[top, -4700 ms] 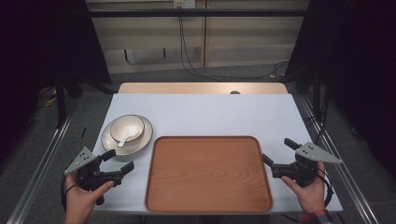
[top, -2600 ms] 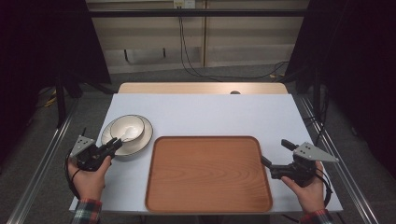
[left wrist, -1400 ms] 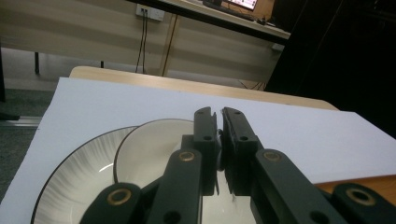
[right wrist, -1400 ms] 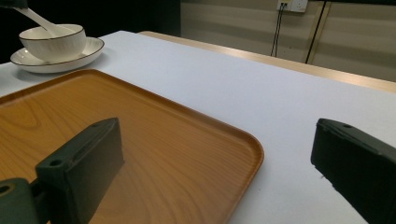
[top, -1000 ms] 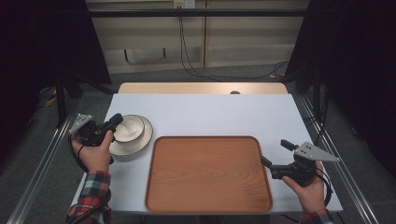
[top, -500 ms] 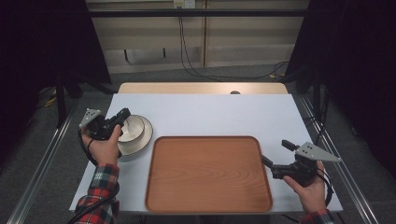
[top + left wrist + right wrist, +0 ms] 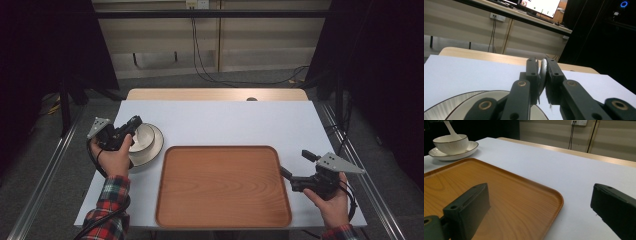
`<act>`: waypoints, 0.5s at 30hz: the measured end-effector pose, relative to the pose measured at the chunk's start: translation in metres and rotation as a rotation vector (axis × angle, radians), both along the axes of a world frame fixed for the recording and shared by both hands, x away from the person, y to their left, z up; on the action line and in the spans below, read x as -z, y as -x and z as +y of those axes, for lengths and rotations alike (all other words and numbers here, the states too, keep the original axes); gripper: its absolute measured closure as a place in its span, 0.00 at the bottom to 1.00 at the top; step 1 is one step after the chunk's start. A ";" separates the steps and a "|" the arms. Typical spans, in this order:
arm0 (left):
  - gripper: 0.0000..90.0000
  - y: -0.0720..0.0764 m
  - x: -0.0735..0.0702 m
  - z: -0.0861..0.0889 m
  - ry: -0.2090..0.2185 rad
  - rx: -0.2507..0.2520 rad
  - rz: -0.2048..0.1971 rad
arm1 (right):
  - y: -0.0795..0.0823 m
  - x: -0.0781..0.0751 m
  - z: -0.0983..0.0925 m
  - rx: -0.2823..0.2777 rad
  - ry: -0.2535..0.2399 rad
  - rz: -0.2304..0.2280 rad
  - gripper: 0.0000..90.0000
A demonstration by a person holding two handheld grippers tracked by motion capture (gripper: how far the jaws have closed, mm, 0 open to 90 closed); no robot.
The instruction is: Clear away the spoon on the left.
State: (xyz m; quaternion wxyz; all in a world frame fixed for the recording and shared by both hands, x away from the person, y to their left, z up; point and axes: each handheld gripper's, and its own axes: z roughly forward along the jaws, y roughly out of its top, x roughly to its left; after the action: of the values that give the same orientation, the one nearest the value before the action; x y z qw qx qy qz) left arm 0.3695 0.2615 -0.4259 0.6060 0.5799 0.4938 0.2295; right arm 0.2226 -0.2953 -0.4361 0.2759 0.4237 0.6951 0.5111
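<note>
A white bowl (image 7: 142, 136) sits on a white plate (image 7: 152, 150) at the table's left, just beyond the left corner of a wooden tray (image 7: 222, 186). My left gripper (image 7: 133, 125) hovers over the bowl, shut on the handle of a white spoon (image 7: 543, 72) that stands up out of it. In the left gripper view the jaws of the left gripper (image 7: 541, 65) pinch the handle, with the plate (image 7: 451, 108) below. My right gripper (image 7: 295, 163) is open at the tray's right edge, holding nothing. The right gripper view shows the tray (image 7: 489, 187), bowl (image 7: 450, 144) and spoon (image 7: 449, 128).
The white table top (image 7: 235, 120) has bare room behind the tray and on its right. A wooden strip (image 7: 215, 94) runs along the far edge. Metal rails (image 7: 45, 175) flank both sides of the table.
My left gripper has travelled from the front left corner forward to the bowl and shut on the spoon handle. The right gripper has stayed beside the tray.
</note>
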 end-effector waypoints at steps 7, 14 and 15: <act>0.95 0.003 -0.006 0.005 0.028 0.011 0.007 | -0.001 0.001 0.001 -0.004 0.005 -0.003 0.02; 0.95 0.007 -0.022 0.005 0.035 0.039 -0.015 | 0.000 0.001 0.001 -0.004 0.006 0.001 0.02; 0.95 0.008 -0.024 0.004 0.036 0.037 -0.014 | 0.000 0.001 0.001 -0.012 0.006 0.005 0.02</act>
State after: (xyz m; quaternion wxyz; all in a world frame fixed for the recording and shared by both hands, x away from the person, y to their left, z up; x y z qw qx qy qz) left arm 0.3618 0.2660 -0.4017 0.6238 0.5764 0.4827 0.2134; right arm 0.2229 -0.2939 -0.4367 0.2724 0.4199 0.6997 0.5098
